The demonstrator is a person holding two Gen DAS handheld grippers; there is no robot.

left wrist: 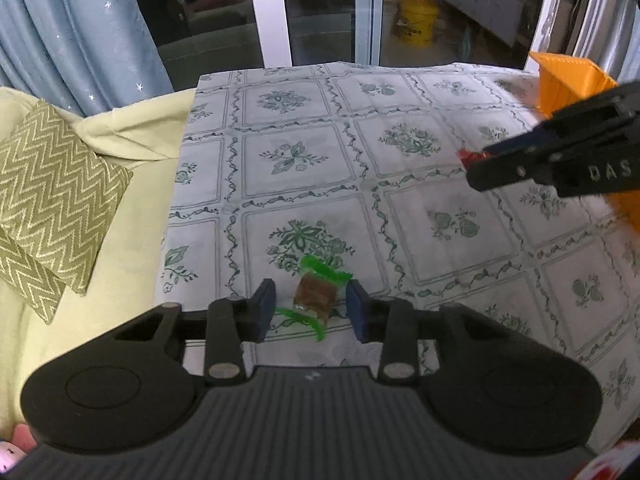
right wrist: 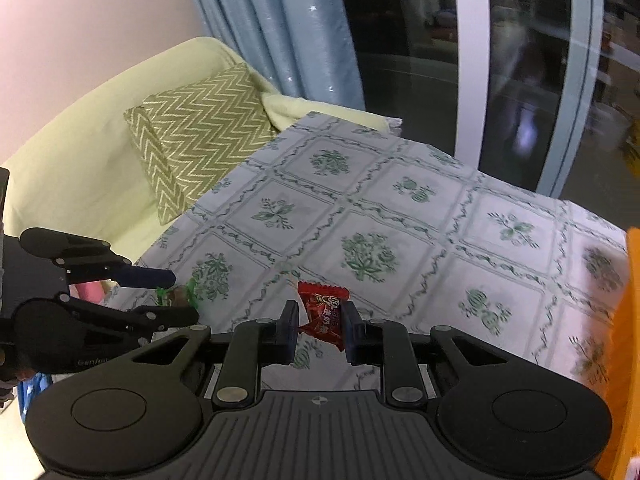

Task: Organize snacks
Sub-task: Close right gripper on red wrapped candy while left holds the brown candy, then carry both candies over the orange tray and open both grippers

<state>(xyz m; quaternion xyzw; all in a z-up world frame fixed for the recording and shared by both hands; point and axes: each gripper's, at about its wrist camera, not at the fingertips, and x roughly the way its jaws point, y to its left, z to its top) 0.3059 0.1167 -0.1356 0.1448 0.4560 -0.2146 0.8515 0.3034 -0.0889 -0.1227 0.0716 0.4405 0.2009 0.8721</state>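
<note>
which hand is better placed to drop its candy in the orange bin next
Right. The right tool is shut on the red candy, lifted off the cloth, with the orange bin close beside it. The left tool only straddles the green candy, pads apart from it, far from the bin.

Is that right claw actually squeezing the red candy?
Touching. In the right wrist view, both pads of the right claw press the sides of the red candy, lifted clear of the tablecloth.
</note>
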